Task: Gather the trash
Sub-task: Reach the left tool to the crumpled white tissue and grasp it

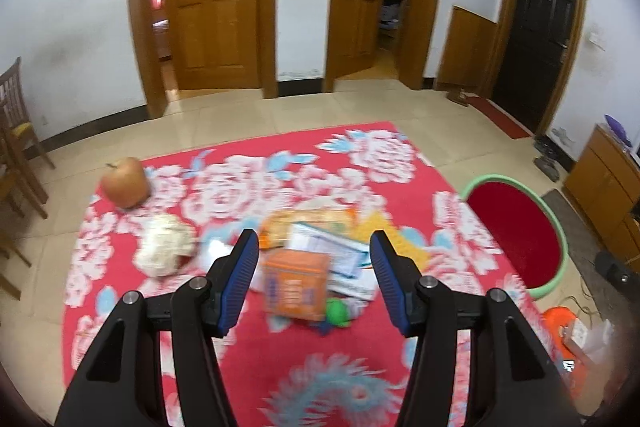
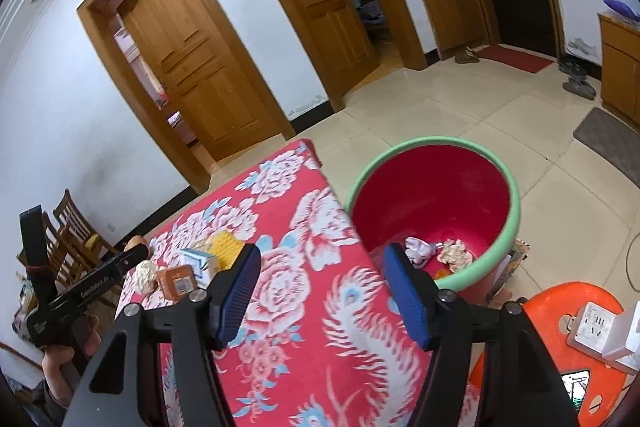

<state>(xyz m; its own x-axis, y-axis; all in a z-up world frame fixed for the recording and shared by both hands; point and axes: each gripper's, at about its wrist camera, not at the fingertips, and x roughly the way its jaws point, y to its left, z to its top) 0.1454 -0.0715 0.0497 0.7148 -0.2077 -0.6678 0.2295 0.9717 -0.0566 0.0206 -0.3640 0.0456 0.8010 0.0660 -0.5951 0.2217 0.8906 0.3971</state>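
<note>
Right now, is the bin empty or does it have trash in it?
Not empty: the bin holds crumpled paper and a white scrap at its bottom.

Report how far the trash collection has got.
Done: a few crumpled scraps already lie in the red bin. In hand: nothing; left gripper and right gripper are both open. Left: orange box, white cartons, paper wad and apple on the cloth.
</note>
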